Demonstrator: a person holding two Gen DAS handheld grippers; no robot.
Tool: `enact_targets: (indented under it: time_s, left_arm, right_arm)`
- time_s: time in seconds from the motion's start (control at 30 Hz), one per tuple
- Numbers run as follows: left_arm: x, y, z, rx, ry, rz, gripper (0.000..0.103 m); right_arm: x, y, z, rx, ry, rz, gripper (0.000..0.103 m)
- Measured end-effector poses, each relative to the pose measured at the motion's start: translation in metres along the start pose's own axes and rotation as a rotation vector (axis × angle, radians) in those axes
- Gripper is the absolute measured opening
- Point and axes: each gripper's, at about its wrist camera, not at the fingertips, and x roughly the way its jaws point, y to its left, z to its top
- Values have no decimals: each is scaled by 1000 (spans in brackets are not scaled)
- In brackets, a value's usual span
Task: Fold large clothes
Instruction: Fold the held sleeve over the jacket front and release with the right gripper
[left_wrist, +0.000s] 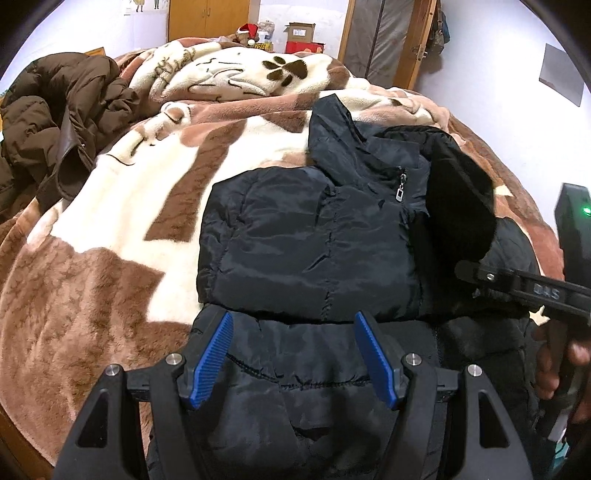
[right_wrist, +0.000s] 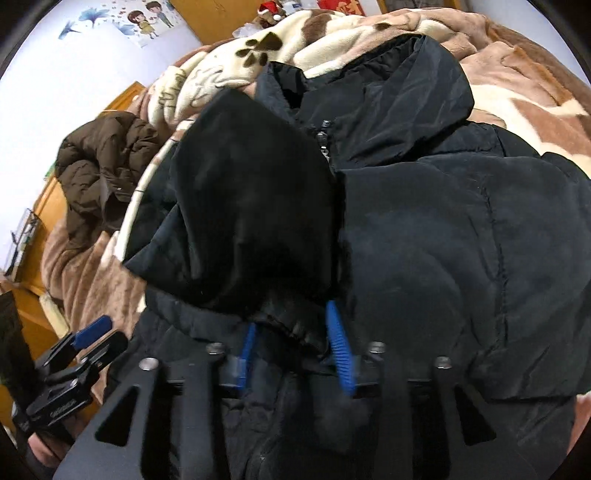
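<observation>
A black puffer jacket (left_wrist: 314, 240) lies partly folded on the bed, zipper pull showing near the collar. My left gripper (left_wrist: 293, 339) is open, its blue pads (left_wrist: 221, 354) hovering over the jacket's near hem with nothing between them. My right gripper (right_wrist: 291, 332) has its blue pads (right_wrist: 340, 347) closed on a bunched fold of the jacket (right_wrist: 424, 240), a sleeve (right_wrist: 251, 221) draped just beyond it. The right gripper also shows at the right edge of the left wrist view (left_wrist: 517, 284). The left gripper shows at lower left of the right wrist view (right_wrist: 88, 332).
A brown and cream fleece blanket (left_wrist: 129, 206) covers the bed. A brown puffer coat (left_wrist: 55, 136) is heaped at the far left. Wooden cabinets, boxes and a Santa hat (left_wrist: 247, 31) stand behind the bed.
</observation>
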Motion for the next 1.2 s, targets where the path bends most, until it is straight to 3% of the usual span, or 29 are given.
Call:
enact_targets:
  time_s: [0.1,0.2,0.37,0.47,0.5,0.53,0.57,0.63,0.7,0.77,0.9,1.0,1.13,1.2]
  left_arm:
    - [-7,-4,5,-11,-15,-20,70]
    - [-17,-10,13,-21,-45,-53,70]
    - [-14,-37,41,4,-82,-127,70]
    - [5,-60,59,34,-93,-163,70]
    - [17,-67,64,40,-85,-185,70]
    - [28,-73,67,47,-73,-198,67]
    - [42,-79,69,60,-56,-198,52]
    - [77,-87,65,82,22,-165,34]
    - [108,-85,53,74,83,-137,31]
    - [122,-81,44,69,78,-146,31]
    - [123,-90,37,114,59,-103,31]
    - [114,-91,43,121,90,-92,31]
    - [79,-79,65,65,39,-151,31]
    - [73,-80,79,65,0,-131,31]
  right_arm:
    - [-29,8,-6,-18,-64,33,48]
    - [-70,8,-10,-34,-185,23,48]
    - [-108,-39,-7,36,-303,-153,48]
    - [-106,-78,1,84,-298,-272,46]
    - [-102,-88,3,91,-285,-302,38]
    - [-100,-100,3,102,-271,-320,34]
    - [-90,-113,5,125,-252,-331,33]
    - [-77,-133,7,155,-217,-349,29]
    - [-55,-144,8,158,-179,-354,29]
    - [-36,-152,7,147,-147,-350,26]
    - [-21,-149,3,110,-122,-389,26]
    - [-36,-152,9,131,-94,-363,26]
    - [-89,-150,19,136,-229,-359,26]
    - [-96,-157,34,155,-242,-365,26]
